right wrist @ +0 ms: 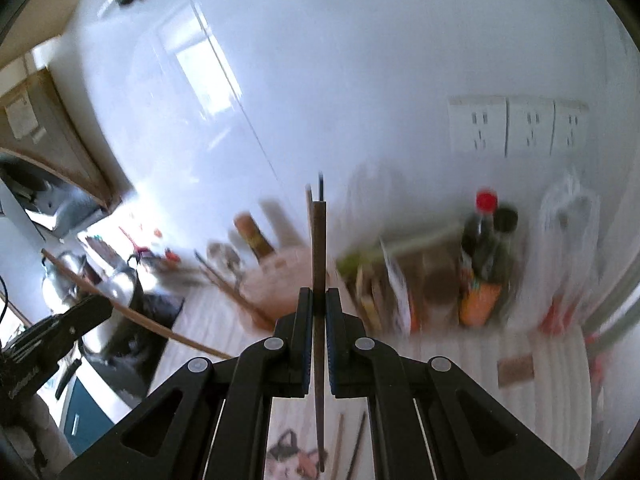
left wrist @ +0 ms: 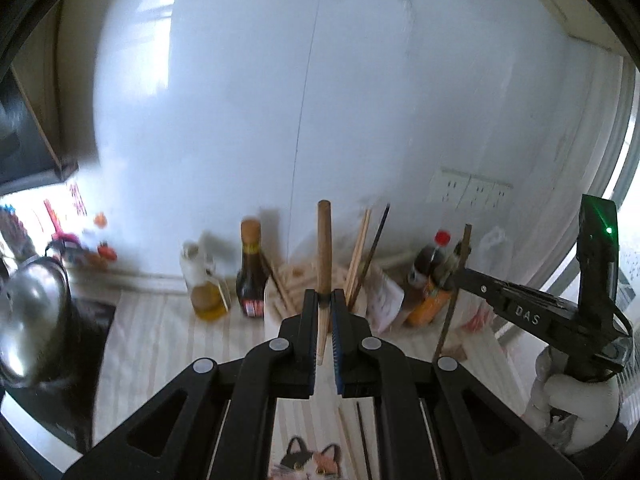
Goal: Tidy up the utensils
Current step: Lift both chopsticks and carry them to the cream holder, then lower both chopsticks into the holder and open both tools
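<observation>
My left gripper [left wrist: 324, 300] is shut on a light wooden chopstick [left wrist: 324, 248] and holds it upright in front of the utensil holder [left wrist: 296, 280], which has several chopsticks standing in it. My right gripper [right wrist: 319, 300] is shut on a dark brown chopstick [right wrist: 319, 248], also upright. In the left wrist view the right gripper [left wrist: 460, 272] with its dark chopstick [left wrist: 456, 280] is at the right. In the right wrist view the left gripper [right wrist: 92, 308] with its light chopstick [right wrist: 132, 316] is at the lower left. Loose chopsticks [left wrist: 362, 432] lie on the mat below.
Sauce and oil bottles [left wrist: 251, 268] stand by the white wall, with more bottles [left wrist: 436, 264] at the right. A steel kettle [left wrist: 28, 320] sits at the left. Wall sockets [left wrist: 468, 190] are at the right. A cat-print mat [left wrist: 304, 460] lies on the striped counter.
</observation>
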A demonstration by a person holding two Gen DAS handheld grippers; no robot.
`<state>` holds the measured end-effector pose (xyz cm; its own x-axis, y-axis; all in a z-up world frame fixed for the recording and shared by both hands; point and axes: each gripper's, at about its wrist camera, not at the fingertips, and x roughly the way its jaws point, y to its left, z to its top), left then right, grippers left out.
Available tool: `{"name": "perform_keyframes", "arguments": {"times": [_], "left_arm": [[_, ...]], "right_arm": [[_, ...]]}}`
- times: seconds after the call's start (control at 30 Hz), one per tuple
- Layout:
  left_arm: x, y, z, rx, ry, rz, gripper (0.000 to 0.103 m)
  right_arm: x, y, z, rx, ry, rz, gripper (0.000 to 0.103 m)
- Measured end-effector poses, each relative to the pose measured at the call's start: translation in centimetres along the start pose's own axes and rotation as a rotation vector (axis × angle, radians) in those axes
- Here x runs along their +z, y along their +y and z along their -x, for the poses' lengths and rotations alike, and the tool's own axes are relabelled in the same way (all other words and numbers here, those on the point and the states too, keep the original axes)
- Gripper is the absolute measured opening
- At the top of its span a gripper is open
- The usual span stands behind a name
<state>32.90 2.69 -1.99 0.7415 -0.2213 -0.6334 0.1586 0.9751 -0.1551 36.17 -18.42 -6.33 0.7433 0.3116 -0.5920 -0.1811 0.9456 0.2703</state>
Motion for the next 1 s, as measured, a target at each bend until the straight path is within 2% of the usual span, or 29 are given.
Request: {"name": "perform_keyframes", "arguments": {"times": [0.2,0.37,0.57,1.0], "left_arm": [[2.6,-0.4,-0.6,0.015,-0.032,-0.004,0.004],[4.1,-0.6,-2.6,0.034,-0.015,-0.007,0.004],[4.9,-0.4,-5.3,0.061,0.015,0.015,0.004],[6.1,0.9,-8.4,0.093,0.062,0.056,0.004]], "right_arm": [[3.6,1.5,0.6,0.015,-0.1,0.009,0.006],[5.6,2.7,-0.4,0.017,-0.136,0.017,0.006],[7.1,3.0,-2.8,0.019,-0.147,0.014,0.006],[8.4,1.4,-7.3,0.019,-0.144,-0.033,0.006]]}}
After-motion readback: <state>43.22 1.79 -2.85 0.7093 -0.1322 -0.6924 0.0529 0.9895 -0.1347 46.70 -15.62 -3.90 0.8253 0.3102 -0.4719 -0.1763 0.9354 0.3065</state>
